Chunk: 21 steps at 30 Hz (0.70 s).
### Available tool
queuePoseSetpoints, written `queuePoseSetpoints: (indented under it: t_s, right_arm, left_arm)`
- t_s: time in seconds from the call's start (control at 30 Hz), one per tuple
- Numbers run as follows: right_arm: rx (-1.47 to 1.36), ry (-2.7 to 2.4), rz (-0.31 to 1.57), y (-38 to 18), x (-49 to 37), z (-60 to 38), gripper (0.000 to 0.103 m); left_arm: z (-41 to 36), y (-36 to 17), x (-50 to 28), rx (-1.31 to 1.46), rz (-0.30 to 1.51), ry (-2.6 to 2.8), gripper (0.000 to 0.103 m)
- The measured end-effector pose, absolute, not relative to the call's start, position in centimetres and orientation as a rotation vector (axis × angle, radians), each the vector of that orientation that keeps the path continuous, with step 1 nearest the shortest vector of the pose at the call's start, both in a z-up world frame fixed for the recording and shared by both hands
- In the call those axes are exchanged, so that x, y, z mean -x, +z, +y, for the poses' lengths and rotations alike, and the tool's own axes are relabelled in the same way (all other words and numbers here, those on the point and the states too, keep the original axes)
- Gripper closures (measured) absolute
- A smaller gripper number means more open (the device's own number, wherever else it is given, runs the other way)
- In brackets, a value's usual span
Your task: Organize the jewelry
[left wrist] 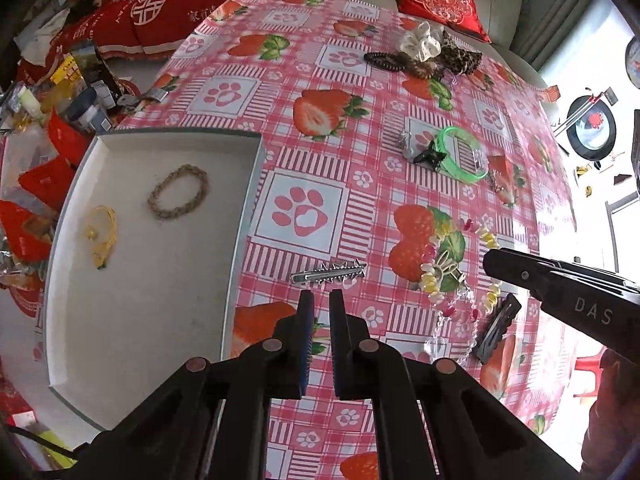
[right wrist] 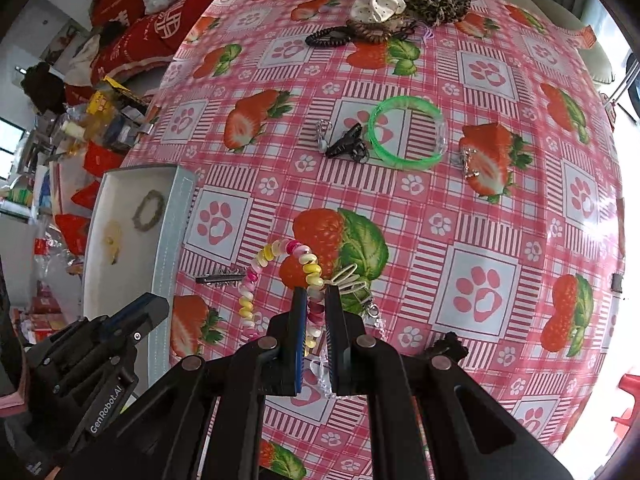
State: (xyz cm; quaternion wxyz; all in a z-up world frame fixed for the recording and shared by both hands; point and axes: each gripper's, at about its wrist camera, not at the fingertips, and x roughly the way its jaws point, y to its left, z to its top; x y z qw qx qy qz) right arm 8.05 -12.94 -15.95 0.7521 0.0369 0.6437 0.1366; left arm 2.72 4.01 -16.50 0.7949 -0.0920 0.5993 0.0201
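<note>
Sorting is partly done: a braided bracelet (left wrist: 178, 192) and a yellow cord piece (left wrist: 101, 236) already lie inside the white tray (left wrist: 160, 136), while most of the jewelry is spread over the strawberry tablecloth (left wrist: 400, 92) beside the tray.

The step in hand looks like the pickup of the pastel bead necklace (right wrist: 276, 252), which lies on the cloth a short way from the tray's long wall. The right gripper (right wrist: 316, 296) stands nearly closed over it, and in its own view beads show in the narrow gap between the jaws; whether the pads truly press on the strand cannot be told. The left gripper (left wrist: 322, 300) is nearly closed too, and nothing is between its jaws; it hangs above the cloth just short of the spiked silver hair clip (left wrist: 328, 274), which lies nearest the tray wall.

The next move probably calls for a clean lift, since a clear bead chain (left wrist: 456, 320) and a clear heart charm (left wrist: 436, 346) tangle with the necklace and may drag along, then a carry over the tray's raised wall.

Farther from the tray lie a green bangle (right wrist: 406, 132), a black claw clip (right wrist: 346, 144) and a pile of scrunchies (right wrist: 384, 4). A black barrette (left wrist: 498, 330) lies beside the necklace on the side away from the tray.
</note>
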Motion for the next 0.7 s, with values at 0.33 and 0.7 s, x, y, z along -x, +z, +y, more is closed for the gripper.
queuePoseSetpoints:
  t_s: [0.33, 0.7]
  right_arm:
    - [-0.112, 0.213, 1.425, -16.5, -7.9, -16.7, 0.094]
    - [-0.195, 0.127, 1.432, -17.0, -7.4, -21.2, 0.094]
  left_arm:
    - [0.2, -18.1, -3.2, -0.018, 1.297, -0.068, 0.089]
    - [-4.7, -19.5, -5.4, -0.279, 1.255, -0.214, 0.000]
